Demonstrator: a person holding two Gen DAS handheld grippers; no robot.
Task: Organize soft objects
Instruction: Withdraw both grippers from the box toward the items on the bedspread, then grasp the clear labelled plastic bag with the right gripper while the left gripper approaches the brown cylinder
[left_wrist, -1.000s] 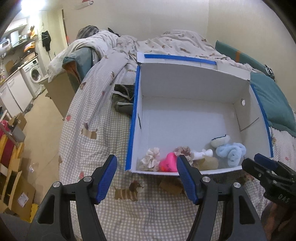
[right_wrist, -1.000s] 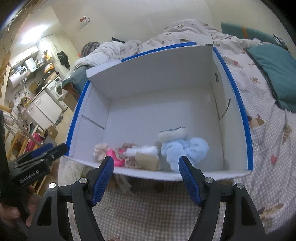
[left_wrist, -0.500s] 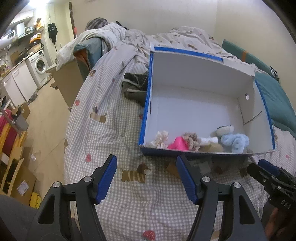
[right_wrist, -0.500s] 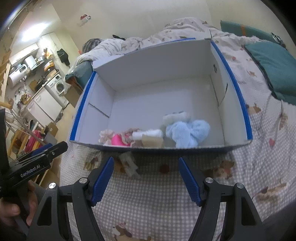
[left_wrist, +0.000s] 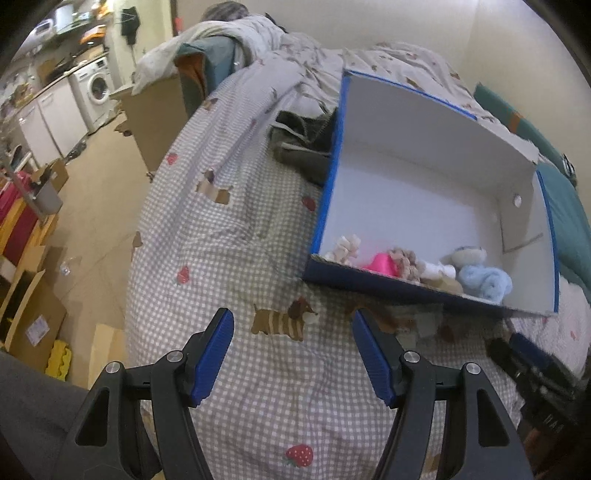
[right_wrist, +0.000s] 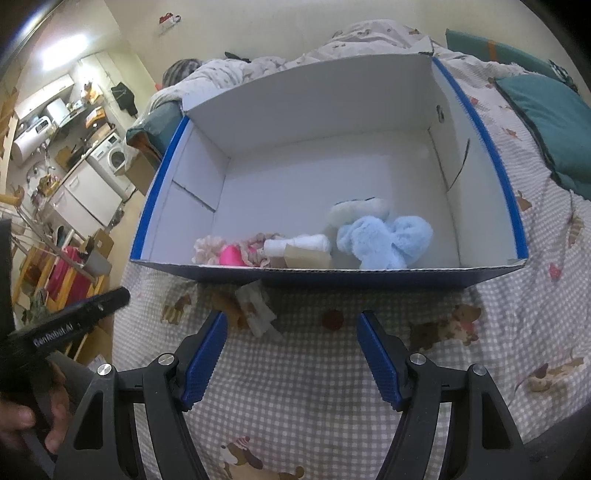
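A white box with blue edges lies open on the checked bed cover. Along its near wall lie a fluffy light blue toy, a pink object, a frilly beige piece and a white roll. A small patterned cloth piece lies on the cover just outside the box. My left gripper and right gripper are both open and empty, short of the box.
Dark clothing lies on the bed left of the box. Teal pillows lie to the right. The bed's left edge drops to a floor with cardboard boxes and a washing machine.
Both grippers have pulled back and away from the box, which now sits farther off. The left gripper has also swung to the left. Both stay open.
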